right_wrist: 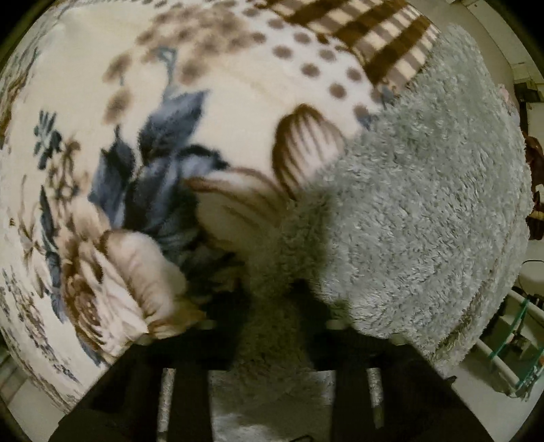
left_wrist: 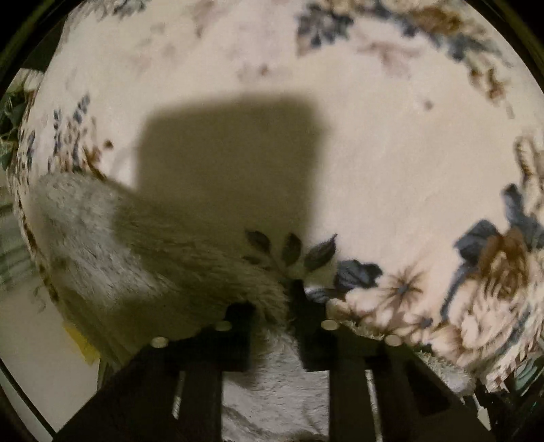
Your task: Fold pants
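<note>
The pants (left_wrist: 102,244) are grey and fluffy and lie on a cream floral blanket (left_wrist: 374,136). In the left wrist view one end of them runs from the left edge down between the black fingers. My left gripper (left_wrist: 272,316) points steeply down and is shut on a bunch of that grey pile. In the right wrist view the pants (right_wrist: 425,190) spread wide over the right half. My right gripper (right_wrist: 272,306) is shut on a fold of their edge beside a printed brown flower. Both grippers' fingertips are partly buried in the pile.
The blanket (right_wrist: 102,85) covers a bed whose edge drops to pale floor (left_wrist: 30,357) at lower left, where a yellow scrap (left_wrist: 80,340) lies. A brown checked cloth (right_wrist: 384,30) lies at the far end. A white and green rack (right_wrist: 510,357) stands on the floor at right.
</note>
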